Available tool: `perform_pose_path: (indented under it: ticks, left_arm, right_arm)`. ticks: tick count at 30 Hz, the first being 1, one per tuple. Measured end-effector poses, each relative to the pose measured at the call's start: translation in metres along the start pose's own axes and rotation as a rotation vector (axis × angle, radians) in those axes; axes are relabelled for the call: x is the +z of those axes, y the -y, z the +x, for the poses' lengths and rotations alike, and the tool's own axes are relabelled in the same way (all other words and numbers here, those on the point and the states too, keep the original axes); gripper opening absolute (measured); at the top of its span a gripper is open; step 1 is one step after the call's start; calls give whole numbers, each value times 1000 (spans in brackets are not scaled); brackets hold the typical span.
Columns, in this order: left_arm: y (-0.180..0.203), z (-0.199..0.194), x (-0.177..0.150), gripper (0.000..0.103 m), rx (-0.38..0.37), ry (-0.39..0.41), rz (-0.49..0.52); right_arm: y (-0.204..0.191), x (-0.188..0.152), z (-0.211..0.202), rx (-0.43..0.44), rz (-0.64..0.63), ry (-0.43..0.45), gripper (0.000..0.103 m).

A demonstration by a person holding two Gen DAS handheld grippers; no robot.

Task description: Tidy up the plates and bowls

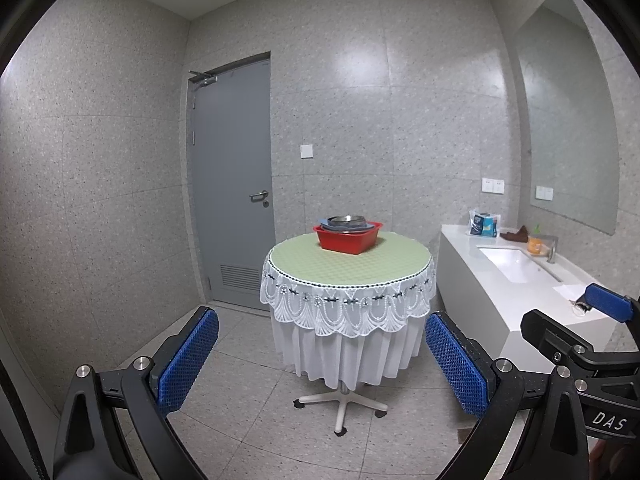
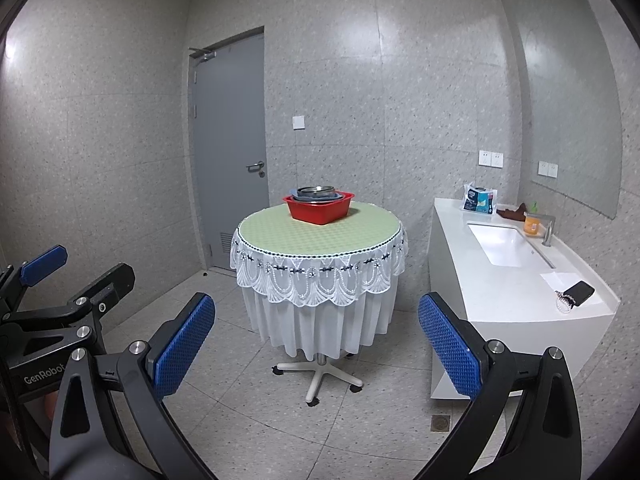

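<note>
- The left claw [image 1: 322, 354] is held low and level, well short of the round surface [image 1: 348, 264], its two blue-padded fingers [image 1: 188, 360] spread wide with nothing between them.
- The right claw [image 2: 316, 346] is held the same way just beside the left one, also well short of the round surface [image 2: 320, 236], its blue pads [image 2: 450, 344] spread wide and empty.
- In the right wrist view, the left claw shows at the left edge, nearer the camera than the round surface.
- A red basin [image 1: 348, 238] sits on the far part of the round surface, near the back edge.
- Inside the basin a metal bowl [image 1: 347, 220] rests on top of a stack of grey-blue dishes [image 1: 332, 225]; how many are stacked cannot be told.
- The near half of the round surface, covered by a pale green cloth with a white lace skirt [image 1: 348, 308], is bare.
- Open tiled floor [image 2: 256, 400] lies between both claws and the round surface.
- To the right of the round surface stands a white sink counter [image 2: 516, 288], with a narrow gap of floor between them.
- Behind and left of the round surface is a closed grey door [image 1: 234, 184].
</note>
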State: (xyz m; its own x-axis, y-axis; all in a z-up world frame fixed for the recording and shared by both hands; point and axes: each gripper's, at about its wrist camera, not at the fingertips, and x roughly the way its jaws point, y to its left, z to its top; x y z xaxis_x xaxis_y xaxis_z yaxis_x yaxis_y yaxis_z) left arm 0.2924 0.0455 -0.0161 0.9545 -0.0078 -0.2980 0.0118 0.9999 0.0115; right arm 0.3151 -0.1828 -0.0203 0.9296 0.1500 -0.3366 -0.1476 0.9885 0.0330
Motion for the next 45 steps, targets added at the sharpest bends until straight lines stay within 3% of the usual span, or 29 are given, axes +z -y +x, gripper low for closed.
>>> perform_pose_path:
  ticks: [45]
  left_arm:
    - [11,11,-4,102,25,2,12]
  right_arm:
    - [-2,-6,15,22,21,-8,103]
